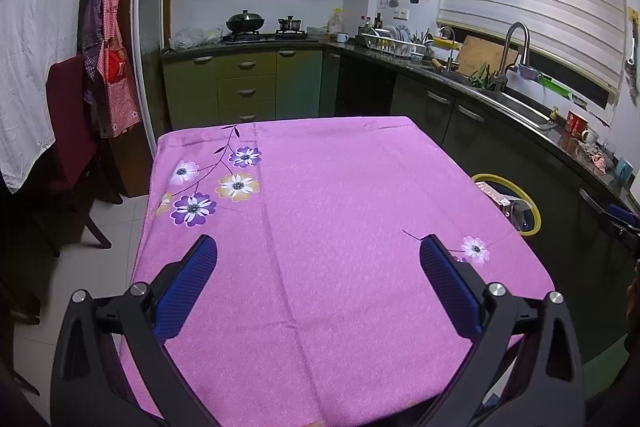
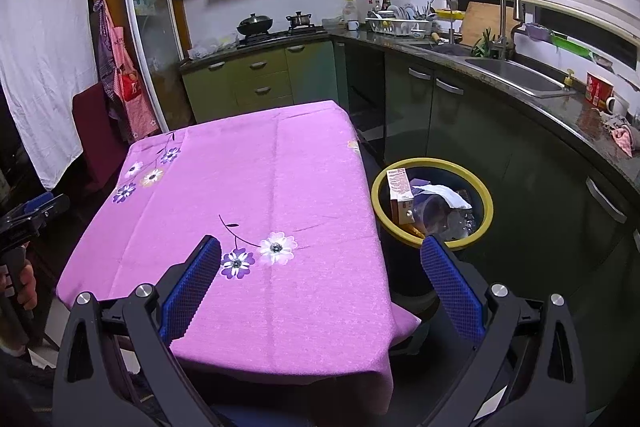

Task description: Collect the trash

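While both tongs hang spread wide and empty above the table (image 2: 256,187), the collecting looks finished: its pink cloth shows no litter. The trash (image 2: 430,203), a carton, crumpled paper and clear plastic, lies inside the yellow-rimmed bin (image 2: 486,195) just beside the table's far-right edge. The right tongs (image 2: 320,247) sit nearer the bin; the left tongs (image 1: 318,247) sit over the table's middle. Next, I judge, only a check for leftovers.
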